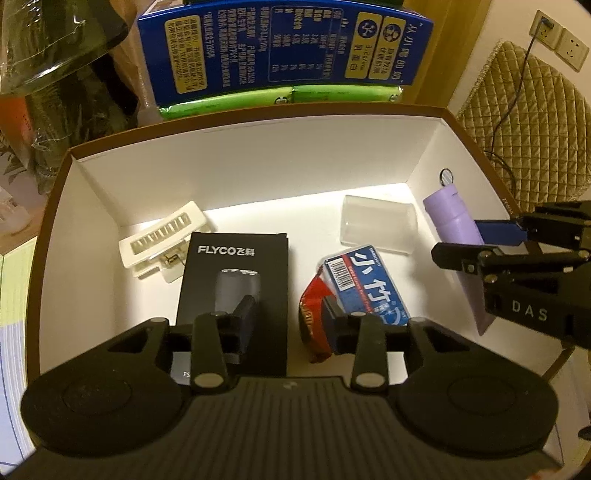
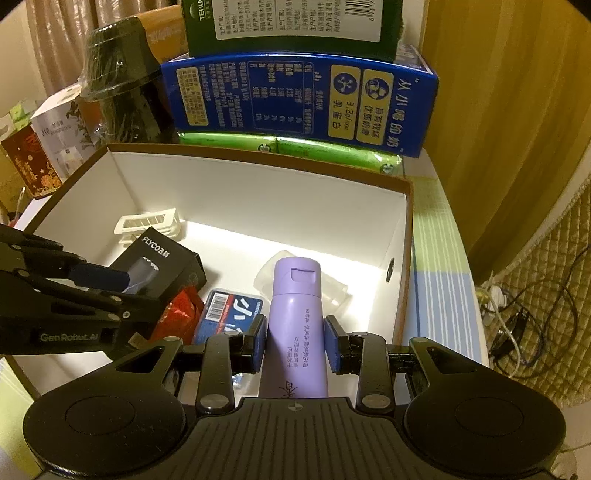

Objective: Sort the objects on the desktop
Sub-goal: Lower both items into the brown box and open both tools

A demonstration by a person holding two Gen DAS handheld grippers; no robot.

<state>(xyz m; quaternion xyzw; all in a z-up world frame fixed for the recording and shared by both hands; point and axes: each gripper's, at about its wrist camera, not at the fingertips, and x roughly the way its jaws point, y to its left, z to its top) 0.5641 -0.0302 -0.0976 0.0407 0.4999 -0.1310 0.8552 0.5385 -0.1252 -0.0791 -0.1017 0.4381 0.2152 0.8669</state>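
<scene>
A white box with brown rim (image 1: 258, 155) (image 2: 258, 184) holds several objects. A purple tube (image 2: 297, 325) (image 1: 452, 218) lies at its right side between my right gripper's (image 2: 295, 345) open pads, with small gaps on both sides. My right gripper also shows in the left wrist view (image 1: 476, 240). My left gripper (image 1: 291, 325) (image 2: 122, 295) is open and empty above a black FLYCO box (image 1: 236, 280) (image 2: 162, 266), a blue pack (image 1: 369, 284) (image 2: 229, 314) and a red packet (image 1: 312, 314) (image 2: 179, 314). A white clip (image 1: 162, 236) (image 2: 147, 221) and a clear cup (image 1: 378, 229) (image 2: 332, 291) lie further back.
Behind the box stand a blue milk carton (image 1: 284, 48) (image 2: 299, 99) on green packs (image 1: 280, 96) (image 2: 288, 146), a green carton (image 2: 291, 26) and a dark wrapped jar (image 2: 122, 81) (image 1: 55, 74). Small boxes (image 2: 48, 147) stand at the left. Cables (image 2: 524, 325) lie beside the table edge at right.
</scene>
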